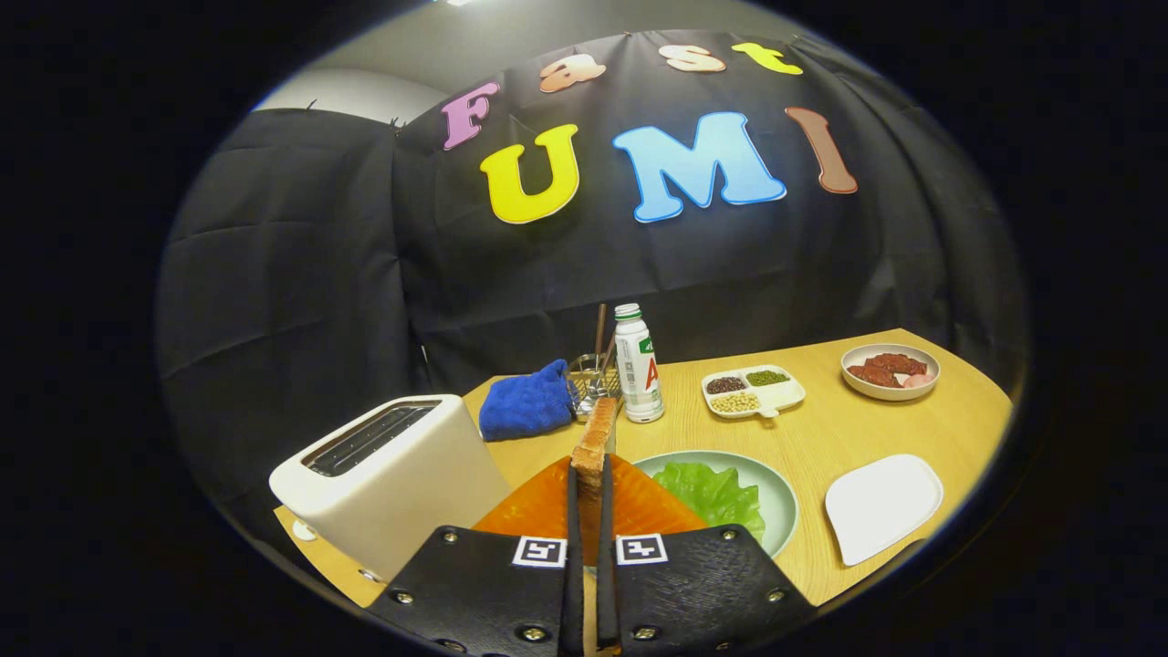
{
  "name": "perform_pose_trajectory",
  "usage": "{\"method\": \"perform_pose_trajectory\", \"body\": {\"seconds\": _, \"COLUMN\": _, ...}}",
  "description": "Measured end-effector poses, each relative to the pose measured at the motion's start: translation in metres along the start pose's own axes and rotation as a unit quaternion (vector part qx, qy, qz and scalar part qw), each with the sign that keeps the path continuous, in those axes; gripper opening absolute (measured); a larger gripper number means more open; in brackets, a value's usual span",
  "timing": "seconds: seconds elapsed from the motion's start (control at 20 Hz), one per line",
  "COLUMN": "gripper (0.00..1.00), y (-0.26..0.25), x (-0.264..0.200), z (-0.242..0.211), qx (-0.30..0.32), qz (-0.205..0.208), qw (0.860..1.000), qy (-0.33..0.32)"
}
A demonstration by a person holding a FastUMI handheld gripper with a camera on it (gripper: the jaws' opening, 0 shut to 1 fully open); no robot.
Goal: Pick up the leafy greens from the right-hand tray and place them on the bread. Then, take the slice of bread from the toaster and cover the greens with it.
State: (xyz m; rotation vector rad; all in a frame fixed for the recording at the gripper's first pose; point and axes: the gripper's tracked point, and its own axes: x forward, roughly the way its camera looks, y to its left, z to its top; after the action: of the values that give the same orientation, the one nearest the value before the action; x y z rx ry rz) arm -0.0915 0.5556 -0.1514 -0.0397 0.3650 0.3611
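My gripper (589, 474) is shut on a slice of toasted bread (595, 443), which stands upright and edge-on between the fingers, above the table. Just right of the fingers, a leaf of green lettuce (710, 493) lies on a pale green plate (780, 502); I cannot tell what is under the leaf. The white toaster (392, 470) stands to the left of the fingers, and its slots look dark and empty. Under the held slice lies an orange plate (538, 506), partly hidden by the gripper body.
A white square plate (881, 506) sits right of the green plate. Beyond are a blue cloth (527, 401), a wire basket (589, 379), a white bottle (637, 365), a divided dish of beans (753, 391) and a bowl of meat (890, 370).
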Motion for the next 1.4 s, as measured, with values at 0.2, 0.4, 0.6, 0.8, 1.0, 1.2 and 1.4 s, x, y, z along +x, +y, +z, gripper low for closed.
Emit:
{"method": "perform_pose_trajectory", "body": {"seconds": 0.2, "gripper": 0.06, "y": -0.016, "x": 0.003, "z": -0.009, "qx": 0.010, "qz": -0.009, "qw": 1.000, "qy": 0.012}}
{"method": "perform_pose_trajectory", "body": {"seconds": 0.4, "gripper": 0.06, "y": -0.039, "x": 0.006, "z": -0.013, "qx": 0.012, "qz": -0.033, "qw": 0.999, "qy": 0.017}}
{"method": "perform_pose_trajectory", "body": {"seconds": 0.6, "gripper": 0.06, "y": -0.055, "x": 0.008, "z": -0.017, "qx": 0.001, "qz": -0.047, "qw": 0.999, "qy": 0.026}}
{"method": "perform_pose_trajectory", "body": {"seconds": 0.8, "gripper": 0.14, "y": -0.068, "x": 0.009, "z": -0.022, "qx": -0.003, "qz": -0.057, "qw": 0.998, "qy": 0.033}}
{"method": "perform_pose_trajectory", "body": {"seconds": 1.0, "gripper": 0.17, "y": -0.078, "x": 0.011, "z": -0.030, "qx": -0.027, "qz": -0.064, "qw": 0.997, "qy": 0.043}}
{"method": "perform_pose_trajectory", "body": {"seconds": 1.2, "gripper": 0.20, "y": -0.085, "x": 0.011, "z": -0.035, "qx": -0.059, "qz": -0.071, "qw": 0.995, "qy": 0.048}}
{"method": "perform_pose_trajectory", "body": {"seconds": 1.4, "gripper": 0.29, "y": -0.095, "x": 0.012, "z": -0.035, "qx": -0.051, "qz": -0.076, "qw": 0.995, "qy": 0.048}}
